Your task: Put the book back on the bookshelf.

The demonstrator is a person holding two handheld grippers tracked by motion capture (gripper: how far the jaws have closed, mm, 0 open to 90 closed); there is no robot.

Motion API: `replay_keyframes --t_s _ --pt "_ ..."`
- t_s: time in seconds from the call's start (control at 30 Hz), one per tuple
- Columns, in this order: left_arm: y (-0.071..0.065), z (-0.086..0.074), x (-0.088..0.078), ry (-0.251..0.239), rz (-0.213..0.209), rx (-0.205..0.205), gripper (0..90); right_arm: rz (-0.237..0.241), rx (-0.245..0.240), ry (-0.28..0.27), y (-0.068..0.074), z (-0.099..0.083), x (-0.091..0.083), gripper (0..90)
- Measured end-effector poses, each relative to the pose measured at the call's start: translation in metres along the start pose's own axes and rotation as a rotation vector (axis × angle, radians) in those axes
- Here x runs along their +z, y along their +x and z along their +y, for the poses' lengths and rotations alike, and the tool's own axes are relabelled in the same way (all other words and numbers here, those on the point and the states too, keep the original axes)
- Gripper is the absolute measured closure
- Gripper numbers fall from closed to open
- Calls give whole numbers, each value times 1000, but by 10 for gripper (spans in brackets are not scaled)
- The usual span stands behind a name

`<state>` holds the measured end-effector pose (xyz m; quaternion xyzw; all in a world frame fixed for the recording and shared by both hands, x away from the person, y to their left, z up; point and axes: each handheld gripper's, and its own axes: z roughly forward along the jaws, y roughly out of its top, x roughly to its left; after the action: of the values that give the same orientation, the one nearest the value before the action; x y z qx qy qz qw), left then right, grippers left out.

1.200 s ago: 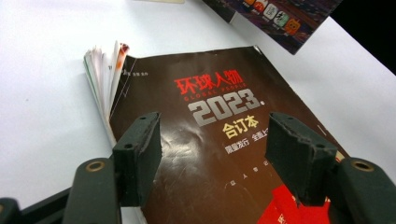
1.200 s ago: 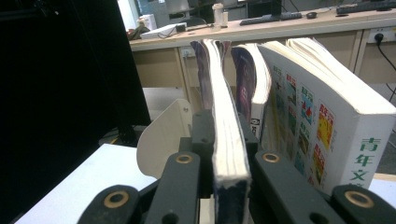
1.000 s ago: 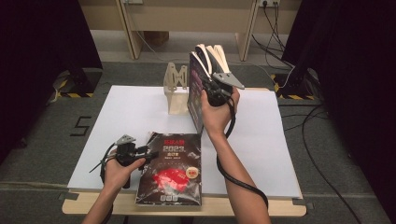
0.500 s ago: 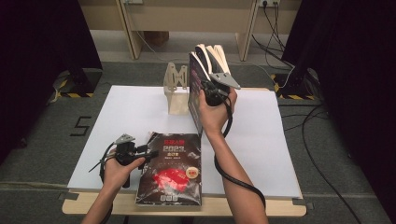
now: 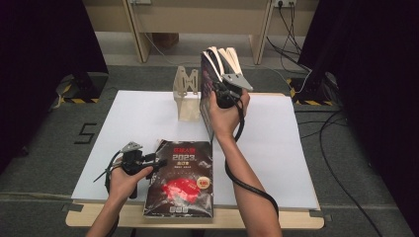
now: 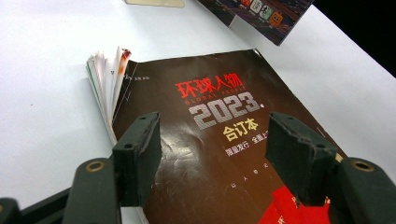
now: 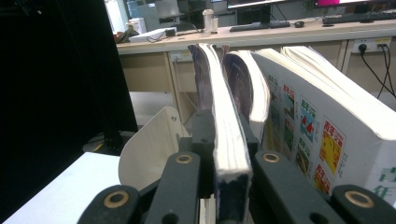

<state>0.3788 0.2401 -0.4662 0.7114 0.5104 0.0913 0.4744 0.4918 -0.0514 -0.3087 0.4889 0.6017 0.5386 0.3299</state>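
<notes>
- Since a second ago we see almost no change: right gripper [image 5: 223, 93] still pinches the upright book [image 7: 224, 140] at the far middle of the table [image 5: 296, 148], jaws pressed on it.
- Left gripper [image 5: 157, 163] stays near left, jaws spread over the flat magazine [image 6: 224, 154], not pressing it.
- Wooden bookend [image 5: 187, 98] stands just left of the held book; other upright books [image 7: 327, 130] crowd its right.
</notes>
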Motion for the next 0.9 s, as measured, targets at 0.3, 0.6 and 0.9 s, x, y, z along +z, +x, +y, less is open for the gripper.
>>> replay_keyframes --t_s 0.3,0.6,0.9 --pt "0 0 -1 -2 0 0 357 1 7 -4 2 1 4 846" --pt "1 0 0 -3 -3 -2 356 -12 5 -7 2 2 11 846" --pt "2 0 -1 -2 3 -6 357 -24 -5 -1 5 0 20 846"
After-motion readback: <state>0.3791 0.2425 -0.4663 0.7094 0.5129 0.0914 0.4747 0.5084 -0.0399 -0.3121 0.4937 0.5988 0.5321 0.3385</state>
